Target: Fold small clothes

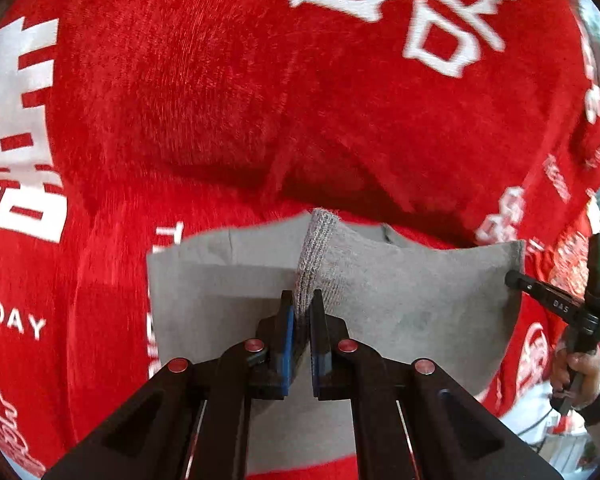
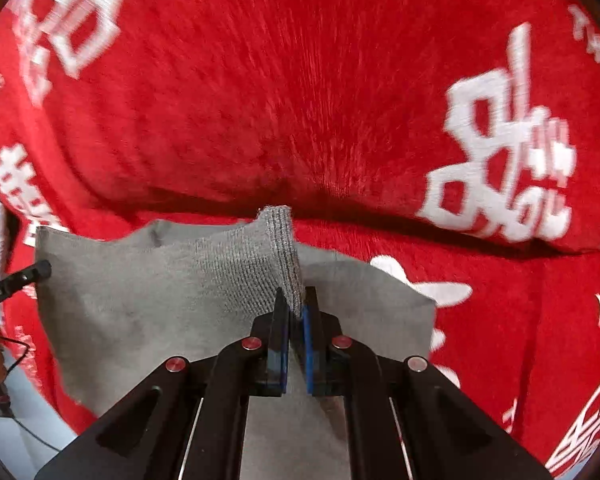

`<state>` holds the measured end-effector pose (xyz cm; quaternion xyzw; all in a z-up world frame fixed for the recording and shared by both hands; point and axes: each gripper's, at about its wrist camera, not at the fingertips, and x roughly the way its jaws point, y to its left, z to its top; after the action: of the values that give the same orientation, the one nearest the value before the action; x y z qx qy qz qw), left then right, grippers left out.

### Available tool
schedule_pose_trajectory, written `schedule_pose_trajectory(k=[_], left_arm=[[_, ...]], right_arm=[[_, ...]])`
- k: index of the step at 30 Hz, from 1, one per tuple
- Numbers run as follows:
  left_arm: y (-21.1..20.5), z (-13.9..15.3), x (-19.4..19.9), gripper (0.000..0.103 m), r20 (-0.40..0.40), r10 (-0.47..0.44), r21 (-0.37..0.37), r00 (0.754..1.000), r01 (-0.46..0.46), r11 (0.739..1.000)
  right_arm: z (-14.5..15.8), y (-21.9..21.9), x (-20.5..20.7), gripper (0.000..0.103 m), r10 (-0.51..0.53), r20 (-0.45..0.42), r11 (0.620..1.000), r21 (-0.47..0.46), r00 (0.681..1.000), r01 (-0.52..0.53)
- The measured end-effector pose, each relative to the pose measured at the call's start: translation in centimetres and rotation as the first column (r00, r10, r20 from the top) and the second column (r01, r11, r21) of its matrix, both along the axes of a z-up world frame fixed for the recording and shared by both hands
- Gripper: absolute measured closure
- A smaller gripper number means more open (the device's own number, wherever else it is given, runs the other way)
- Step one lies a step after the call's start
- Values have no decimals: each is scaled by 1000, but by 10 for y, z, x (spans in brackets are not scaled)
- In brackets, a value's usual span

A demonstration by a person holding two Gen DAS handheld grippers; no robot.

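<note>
Grey knit garment (image 1: pixel 400 292) held above the plush red blanket with white lettering (image 1: pixel 220 100).
Your left gripper (image 1: pixel 302 304) and right gripper (image 2: pixel 296 304) each pinch a ribbed edge, lifting it clear.

Open red blanket (image 1: pixel 204 92) all around, beyond the raised grey garment (image 1: pixel 400 292).

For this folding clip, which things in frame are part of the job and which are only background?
Part of the job:
- small grey knit garment with ribbed band, stretched between both grippers
- left gripper, shut on its ribbed edge
- right gripper, shut on the other ribbed edge

Background:
- red plush blanket with white printed characters, beneath the garment
</note>
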<state>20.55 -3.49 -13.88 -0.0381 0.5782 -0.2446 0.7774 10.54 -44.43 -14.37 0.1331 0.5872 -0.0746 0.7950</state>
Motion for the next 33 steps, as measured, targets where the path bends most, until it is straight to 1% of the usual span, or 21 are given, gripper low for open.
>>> schedule_pose_trajectory(k=[2, 4, 6, 9, 11, 12, 13, 14, 15, 16, 17, 18, 20, 22, 24, 27, 30, 32, 33], left_arm=[[-8, -20, 16, 95, 7, 19, 53, 1000, -20, 998], [-15, -48, 32, 95, -11, 46, 112, 999, -45, 993], [-20, -73, 39, 95, -23, 65, 168, 998, -60, 984], [-26, -111, 44, 95, -53, 90, 238, 995, -75, 968], [-27, -121, 45, 95, -52, 100, 257, 994, -84, 963], [-28, -123, 45, 95, -43, 108, 271, 993, -92, 958], [-28, -123, 46, 94, -35, 113, 276, 993, -99, 956], [-27, -123, 47, 92, -34, 117, 286, 993, -102, 953], [-26, -122, 48, 80, -23, 129, 314, 991, -116, 942], [-24, -119, 49, 64, 2, 144, 350, 990, -136, 927], [-21, -115, 50, 58, 33, 158, 385, 987, -158, 909], [-16, -111, 50, 56, 61, 168, 406, 984, -178, 896], [-5, -103, 53, 56, 70, 186, 422, 980, -198, 885], [5, -94, 52, 56, 73, 195, 420, 978, -208, 884], [14, -83, 45, 56, 73, 192, 403, 979, -205, 892], [16, -72, 27, 56, 53, 150, 383, 987, -158, 910], [7, -72, 2, 56, 27, 94, 383, 995, -97, 919], [3, -79, -15, 56, 8, 57, 397, 998, -56, 916], [1, -83, -23, 56, -2, 45, 412, 999, -41, 910]], right_arm=[[-26, -5, 10, 97, -28, -40, 1000, 12, 999, 28], [-51, -11, 16, 97, -78, -76, 996, 38, 994, 81], [-68, -16, 17, 97, -119, -101, 990, 60, 988, 126], [-74, -17, 15, 97, -144, -95, 988, 41, 985, 148], [-70, -17, 15, 95, -155, -100, 988, -2, 983, 155], [-66, -18, 16, 92, -166, -107, 986, -44, 980, 163], [-62, -20, 17, 92, -183, -113, 981, -89, 977, 173], [-59, -24, 16, 92, -208, -119, 973, -128, 971, 193], [-57, -29, 15, 92, -231, -128, 966, -149, 964, 212], [-55, -36, 12, 92, -259, -135, 961, -137, 956, 241], [-52, -43, 7, 92, -286, -135, 957, -100, 949, 274], [-48, -46, 2, 92, -303, -132, 952, -77, 944, 296], [-37, -48, -11, 92, -315, -121, 949, -31, 941, 313], [-26, -41, -24, 92, -293, -110, 955, 7, 950, 296], [-16, -31, -38, 92, -267, -104, 962, 34, 958, 271], [-7, -9, -60, 92, -224, -100, 971, 62, 969, 231], [-11, 16, -78, 92, -176, -134, 983, 33, 975, 182], [-23, 29, -88, 92, -152, -178, 988, 10, 972, 157], [-31, 31, -94, 92, -152, -205, 988, 3, 967, 156]])
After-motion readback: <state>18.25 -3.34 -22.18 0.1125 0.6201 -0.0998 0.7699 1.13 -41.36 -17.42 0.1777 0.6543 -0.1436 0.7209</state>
